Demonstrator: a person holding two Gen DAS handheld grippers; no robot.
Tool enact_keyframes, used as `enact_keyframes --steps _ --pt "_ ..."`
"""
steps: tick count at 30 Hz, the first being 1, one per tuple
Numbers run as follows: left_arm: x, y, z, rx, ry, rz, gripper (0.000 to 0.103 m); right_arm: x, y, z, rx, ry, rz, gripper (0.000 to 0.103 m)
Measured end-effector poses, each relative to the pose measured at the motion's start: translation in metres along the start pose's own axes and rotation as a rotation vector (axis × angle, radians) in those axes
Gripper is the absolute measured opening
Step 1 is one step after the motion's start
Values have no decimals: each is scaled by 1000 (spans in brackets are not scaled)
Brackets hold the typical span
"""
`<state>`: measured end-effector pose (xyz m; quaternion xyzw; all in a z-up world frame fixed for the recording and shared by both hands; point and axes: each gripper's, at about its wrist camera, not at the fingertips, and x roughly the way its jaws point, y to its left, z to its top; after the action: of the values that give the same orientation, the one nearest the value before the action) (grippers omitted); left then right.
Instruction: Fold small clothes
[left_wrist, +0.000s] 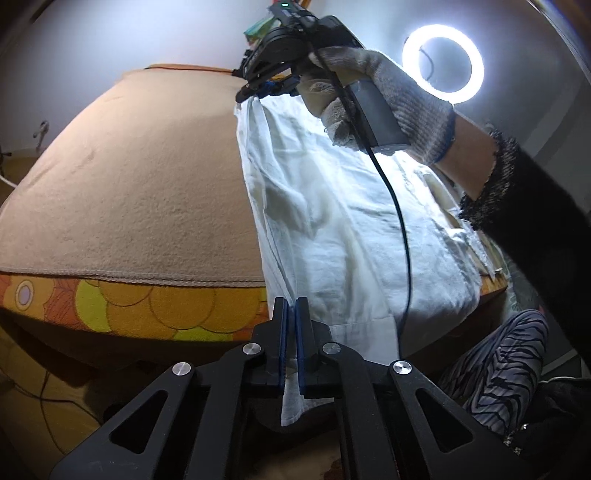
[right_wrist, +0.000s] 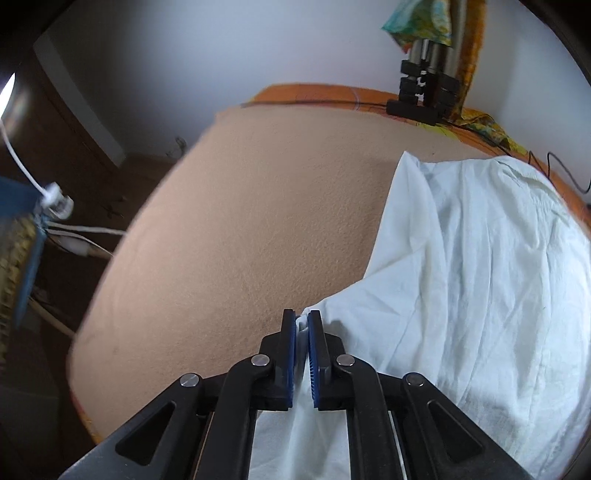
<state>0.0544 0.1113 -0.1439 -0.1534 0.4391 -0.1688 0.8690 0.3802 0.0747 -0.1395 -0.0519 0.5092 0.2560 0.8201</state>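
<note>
A white garment (left_wrist: 332, 206) lies stretched over the right side of a beige blanket (left_wrist: 140, 184). My left gripper (left_wrist: 291, 306) is shut on the garment's near edge at the table's front, with cloth hanging down between the fingers. My right gripper (left_wrist: 264, 92), held by a gloved hand, is shut on the garment's far corner. In the right wrist view the right gripper (right_wrist: 303, 319) pinches a fold of the white garment (right_wrist: 472, 277), which spreads to the right over the beige blanket (right_wrist: 258, 221).
An orange flowered cover (left_wrist: 147, 310) shows under the blanket at the front edge. A ring light (left_wrist: 443, 59) glows at the back right. A black tripod base (right_wrist: 424, 92) and cables stand at the table's far edge. The person's patterned leg (left_wrist: 498, 369) is at the right.
</note>
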Motion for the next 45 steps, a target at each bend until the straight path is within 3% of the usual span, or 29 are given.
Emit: enact_keyframes --steps 7,14,23,35,36,40,42,45 --pt "-1 -24 9 56 -6 -66 2 -42 -55 -13 109 -95 150 4" --pt "11 -54 14 126 28 -127 2 -66 -103 -25 160 -134 162 3" --pt "37 -94 16 202 97 -177 2 -76 -148 -43 171 -107 103 3" --pt "65 -115 13 213 182 -221 2 -45 -154 -50 91 -52 -29 4" --pt "67 -118 12 221 191 -225 2 -44 -155 -50 90 -48 -34 5" --pt "64 -127 11 268 196 -236 4 -51 -159 -55 79 -39 -67 26" --pt "59 -126 11 271 189 -245 10 -64 -166 -58 85 -61 -64 30" --pt "47 -121 13 249 175 -263 11 -91 -179 -66 119 -94 -27 33"
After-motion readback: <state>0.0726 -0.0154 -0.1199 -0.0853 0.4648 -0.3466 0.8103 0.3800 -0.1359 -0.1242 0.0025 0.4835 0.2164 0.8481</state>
